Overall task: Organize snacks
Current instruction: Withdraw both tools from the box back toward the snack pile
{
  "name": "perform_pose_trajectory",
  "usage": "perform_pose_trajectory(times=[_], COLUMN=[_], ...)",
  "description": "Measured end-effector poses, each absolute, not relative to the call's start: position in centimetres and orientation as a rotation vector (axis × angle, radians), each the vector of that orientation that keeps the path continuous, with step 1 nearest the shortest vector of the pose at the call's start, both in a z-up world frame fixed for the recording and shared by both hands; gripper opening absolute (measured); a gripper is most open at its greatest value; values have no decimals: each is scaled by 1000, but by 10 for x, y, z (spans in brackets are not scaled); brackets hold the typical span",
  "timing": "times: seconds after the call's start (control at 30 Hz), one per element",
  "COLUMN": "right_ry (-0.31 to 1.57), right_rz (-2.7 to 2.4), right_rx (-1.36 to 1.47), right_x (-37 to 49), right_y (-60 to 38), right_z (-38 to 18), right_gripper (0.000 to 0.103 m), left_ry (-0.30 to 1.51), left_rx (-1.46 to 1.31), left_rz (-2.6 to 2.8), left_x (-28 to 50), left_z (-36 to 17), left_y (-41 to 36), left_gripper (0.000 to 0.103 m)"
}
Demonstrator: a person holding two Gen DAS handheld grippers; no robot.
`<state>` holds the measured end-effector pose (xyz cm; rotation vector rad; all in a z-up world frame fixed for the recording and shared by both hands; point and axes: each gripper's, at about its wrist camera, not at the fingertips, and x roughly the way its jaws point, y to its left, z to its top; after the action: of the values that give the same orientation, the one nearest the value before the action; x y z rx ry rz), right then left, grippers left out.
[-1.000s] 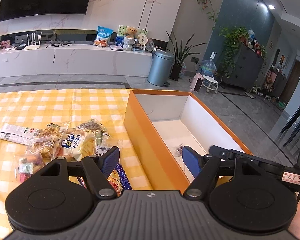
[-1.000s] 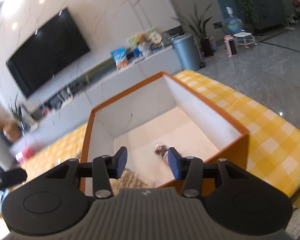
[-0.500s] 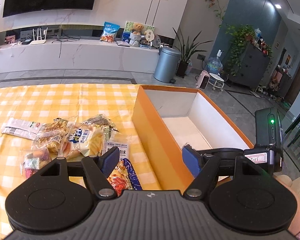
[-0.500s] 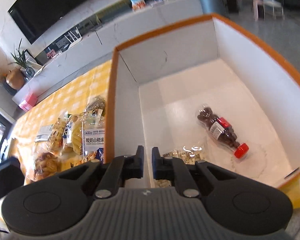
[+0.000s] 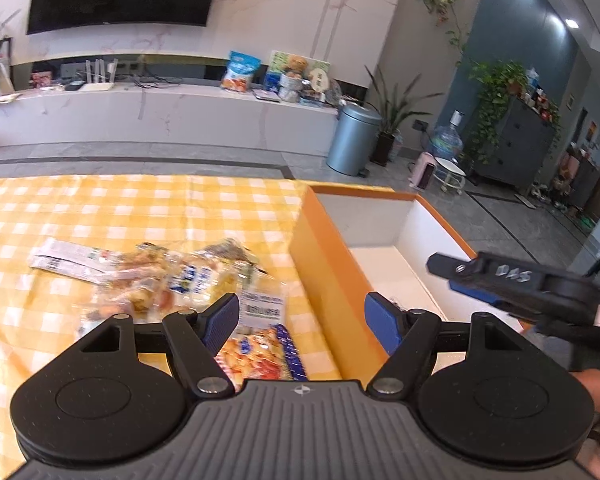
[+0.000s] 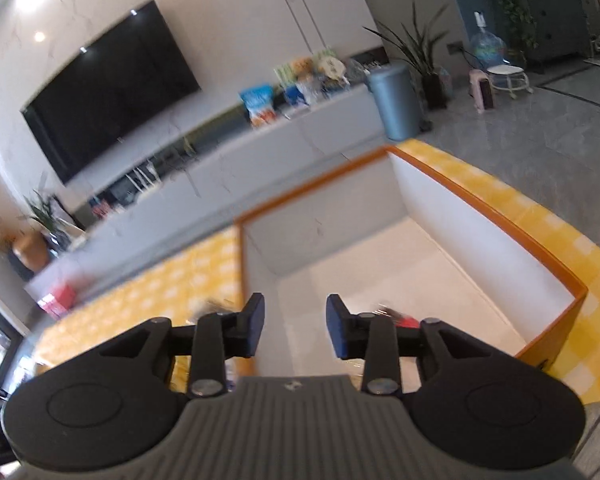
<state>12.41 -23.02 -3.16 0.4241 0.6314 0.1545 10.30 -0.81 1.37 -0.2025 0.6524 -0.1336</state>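
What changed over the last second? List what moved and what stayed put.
The right gripper shut empty half a second ago low over the orange box, then its jaws reopened with nothing between them as it tilted back up. The left gripper stayed wide open and empty over the snack packets, which lie as before on the checked cloth.

The left gripper [image 5: 300, 322] is held tilted downward with its jaws spread wide and nothing between them. The right gripper [image 6: 295, 326] is angled downward too; its jaws have just been opening and are seen empty.
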Motion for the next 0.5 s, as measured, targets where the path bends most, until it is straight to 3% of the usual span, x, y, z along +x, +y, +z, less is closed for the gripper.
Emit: perform_pose_trajectory(times=[0.27,0.5], right_ry=[566,647], right_rz=[279,335], right_rx=[398,282], right_x=[107,100], right_y=[-175,-103], right_z=[8,-16], right_gripper=[43,47], left_ry=[643,647], left_rx=[-238,-258], left_rz=[-50,57], left_x=[77,63], left_z=[17,10], left_y=[32,77], left_gripper=[84,84])
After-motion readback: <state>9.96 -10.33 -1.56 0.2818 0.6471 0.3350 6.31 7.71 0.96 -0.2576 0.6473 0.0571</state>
